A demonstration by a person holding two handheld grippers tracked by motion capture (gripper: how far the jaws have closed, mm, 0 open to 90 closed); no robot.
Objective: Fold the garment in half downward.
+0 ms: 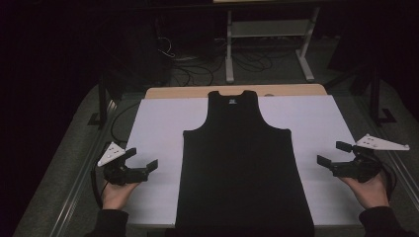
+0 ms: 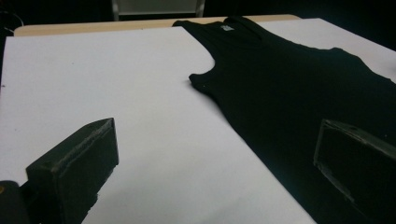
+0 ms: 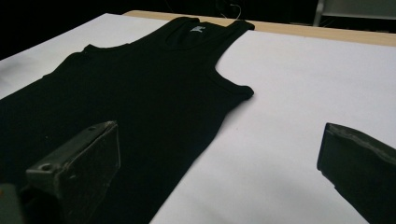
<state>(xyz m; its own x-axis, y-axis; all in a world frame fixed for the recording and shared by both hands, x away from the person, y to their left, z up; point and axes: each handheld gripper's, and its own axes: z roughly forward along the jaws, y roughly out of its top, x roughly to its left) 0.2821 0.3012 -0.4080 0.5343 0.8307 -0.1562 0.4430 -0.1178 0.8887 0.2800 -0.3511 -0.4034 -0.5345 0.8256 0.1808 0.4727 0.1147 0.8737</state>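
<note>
Dim room, white-covered table (image 1: 158, 123). At 8 o'clock, left gripper (image 1: 142, 160), jaws spread wide, holding nothing; at 4 o'clock, right gripper (image 1: 332, 154), likewise spread and empty. Between them, flat at centre, black tank top (image 1: 244, 163); neck label (image 2: 227, 28) unreadable.

Two hands come in from the lower edge, one at each side, palms up. The left gripper (image 1: 142, 159) and the right gripper (image 1: 333, 154) point inward toward each other, jaws spread wide with nothing between them.
</note>
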